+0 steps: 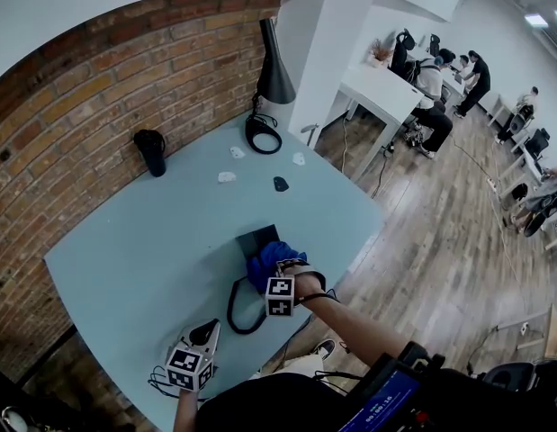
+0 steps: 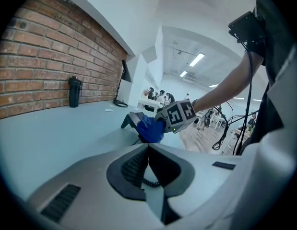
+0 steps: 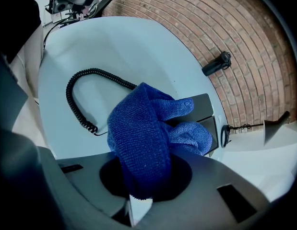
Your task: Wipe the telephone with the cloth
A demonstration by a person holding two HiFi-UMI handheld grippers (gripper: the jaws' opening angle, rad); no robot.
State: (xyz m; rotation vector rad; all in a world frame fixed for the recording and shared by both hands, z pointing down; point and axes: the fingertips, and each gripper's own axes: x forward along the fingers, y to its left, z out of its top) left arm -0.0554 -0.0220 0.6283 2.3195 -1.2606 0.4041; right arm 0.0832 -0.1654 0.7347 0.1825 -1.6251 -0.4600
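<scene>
A pale blue counter (image 1: pixel 152 241) stands against a red brick wall (image 1: pixel 98 88). Near the wall stands a black flask (image 1: pixel 152 152), upright. Farther along is a black desk lamp (image 1: pixel 274 70) with a ring-shaped base. Three small white scraps (image 1: pixel 227 176) and one small dark item (image 1: pixel 281 184) lie near it. Beyond, on a wooden floor (image 1: pixel 440 232), people (image 1: pixel 431 88) sit at a white table (image 1: pixel 381 90).

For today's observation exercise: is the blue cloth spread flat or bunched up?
Bunched up. The cloth hangs in thick folds from the right gripper, jaws closed on it, over the telephone.
</scene>
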